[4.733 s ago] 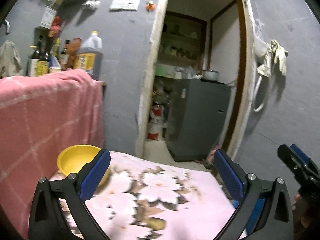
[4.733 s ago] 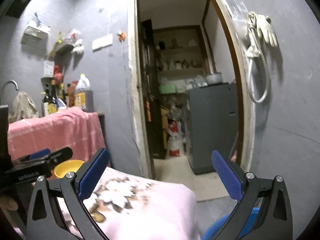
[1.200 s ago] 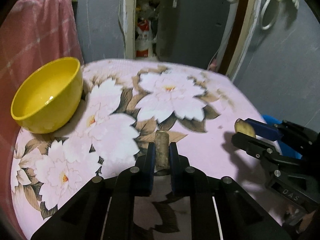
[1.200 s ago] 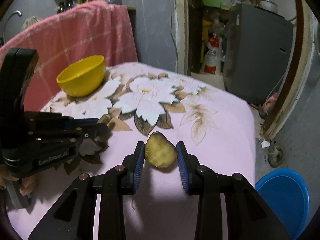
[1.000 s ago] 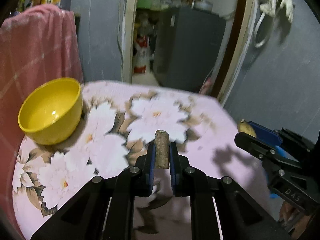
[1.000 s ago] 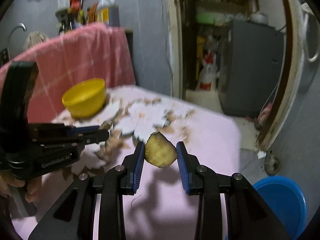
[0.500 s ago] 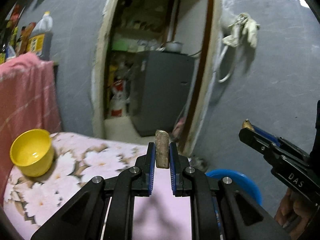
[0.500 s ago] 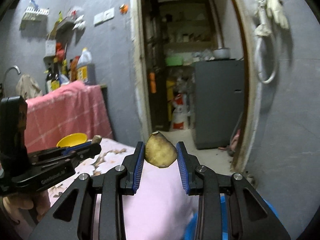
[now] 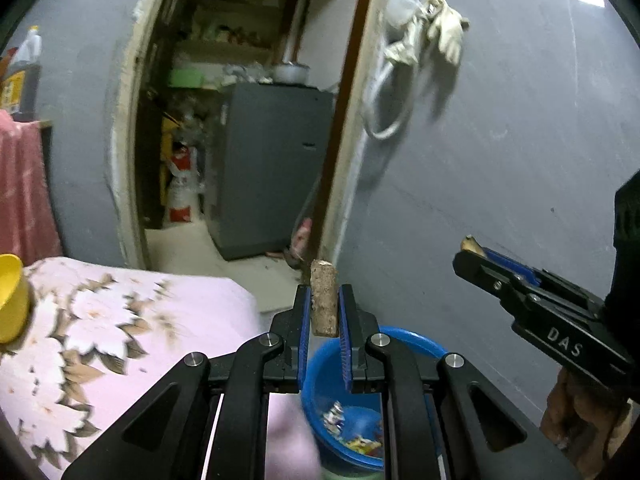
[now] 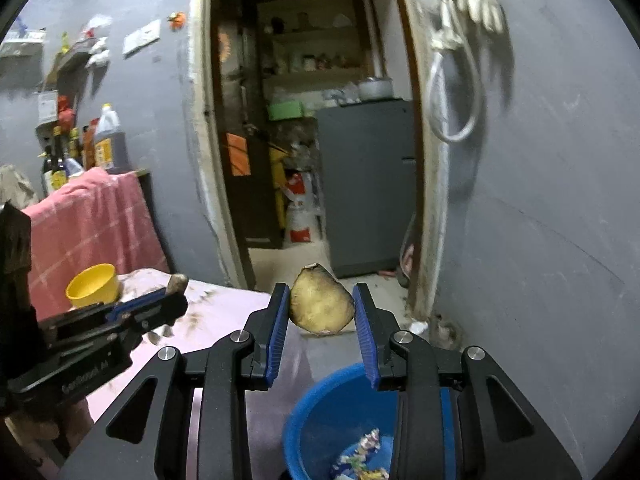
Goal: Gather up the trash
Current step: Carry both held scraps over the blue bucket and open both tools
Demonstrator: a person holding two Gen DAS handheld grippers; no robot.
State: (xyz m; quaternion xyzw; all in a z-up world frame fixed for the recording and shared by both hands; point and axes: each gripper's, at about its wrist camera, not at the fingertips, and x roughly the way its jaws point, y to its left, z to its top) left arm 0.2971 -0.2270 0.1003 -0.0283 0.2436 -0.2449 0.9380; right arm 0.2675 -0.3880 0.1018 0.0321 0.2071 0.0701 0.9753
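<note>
My left gripper [image 9: 323,304] is shut on a brown stick-shaped scrap [image 9: 323,298] and holds it in the air above a blue bin [image 9: 352,408] on the floor. My right gripper [image 10: 321,308] is shut on a yellowish peel piece [image 10: 321,305], also above the blue bin [image 10: 336,420]. The bin holds some colourful wrappers [image 10: 360,456]. The right gripper shows at the right of the left wrist view [image 9: 472,249]. The left gripper shows at the left of the right wrist view [image 10: 172,288].
A table with a pink flowered cloth [image 9: 100,332] lies to the left, with a yellow bowl [image 10: 93,285] on it. A grey wall [image 9: 500,152] is to the right. A doorway ahead shows a grey cabinet [image 9: 268,168]. A pink cloth [image 10: 88,220] hangs behind the table.
Both grippers have moved right, off the table, with their scraps still held. The blue bin now lies below both of them.
</note>
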